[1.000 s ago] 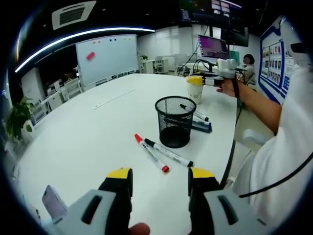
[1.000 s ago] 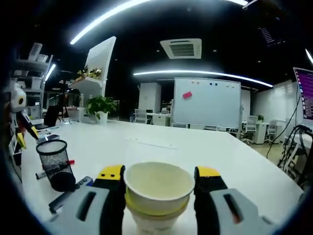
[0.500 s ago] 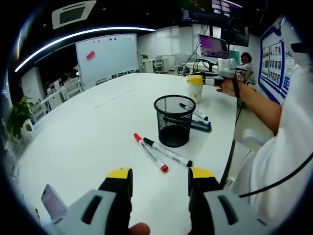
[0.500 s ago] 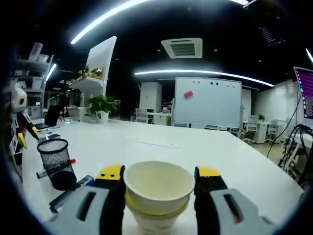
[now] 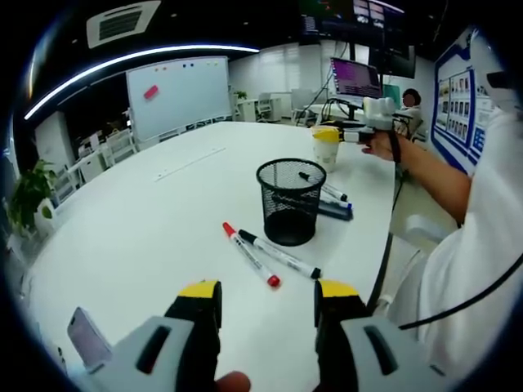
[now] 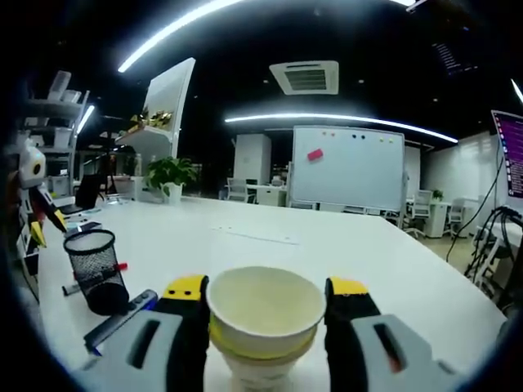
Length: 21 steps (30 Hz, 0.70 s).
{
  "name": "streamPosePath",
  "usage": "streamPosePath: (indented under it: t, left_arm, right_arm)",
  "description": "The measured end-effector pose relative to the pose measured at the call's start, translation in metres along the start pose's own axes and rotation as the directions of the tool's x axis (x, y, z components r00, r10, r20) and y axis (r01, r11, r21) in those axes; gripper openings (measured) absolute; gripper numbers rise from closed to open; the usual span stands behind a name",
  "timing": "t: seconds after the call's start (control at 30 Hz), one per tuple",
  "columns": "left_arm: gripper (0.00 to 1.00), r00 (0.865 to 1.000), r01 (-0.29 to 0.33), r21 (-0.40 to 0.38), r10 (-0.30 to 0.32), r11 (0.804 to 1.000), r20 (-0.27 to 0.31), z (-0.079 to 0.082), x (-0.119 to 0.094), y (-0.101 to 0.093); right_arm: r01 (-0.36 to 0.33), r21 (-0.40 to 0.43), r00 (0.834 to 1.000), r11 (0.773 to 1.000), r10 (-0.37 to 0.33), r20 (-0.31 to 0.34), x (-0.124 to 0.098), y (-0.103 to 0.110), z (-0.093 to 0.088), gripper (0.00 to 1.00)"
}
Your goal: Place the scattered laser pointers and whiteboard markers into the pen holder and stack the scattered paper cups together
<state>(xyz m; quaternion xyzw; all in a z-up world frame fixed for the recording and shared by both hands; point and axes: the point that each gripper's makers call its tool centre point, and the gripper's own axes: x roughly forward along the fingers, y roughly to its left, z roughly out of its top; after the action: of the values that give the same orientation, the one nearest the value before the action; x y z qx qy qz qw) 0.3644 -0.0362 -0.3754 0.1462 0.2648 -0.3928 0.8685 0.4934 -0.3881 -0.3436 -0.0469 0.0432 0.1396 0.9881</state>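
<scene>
Markers, 2, in the left gripper view: red marker point(image 5: 251, 255) and black marker point(image 5: 280, 254) lie at frame centre, long axes running upper left to lower right, just below the pen holder point(image 5: 291, 201). We find the left gripper point(image 5: 267, 300) released, directly beneath them.

Right gripper view: right gripper point(image 6: 266, 296) clenched on the stacked paper cups point(image 6: 264, 322), lower centre.

Black mesh pen holder point(image 5: 292, 201) upright, two markers point(image 5: 265, 255) lying beside it, nested paper cups point(image 6: 265, 321), perhaps two
</scene>
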Motion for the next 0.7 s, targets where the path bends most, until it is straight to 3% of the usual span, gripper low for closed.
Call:
streamPosePath:
  t: [0.7]
  left_arm:
    - [0.46, 1.000, 0.000, 0.003, 0.000, 1.000, -0.001, 0.0007, -0.0003, -0.0014]
  right_arm:
    - [-0.005, 0.003, 1.000, 1.000, 0.005, -0.016, 0.0012, -0.0032, -0.0025, 0.59]
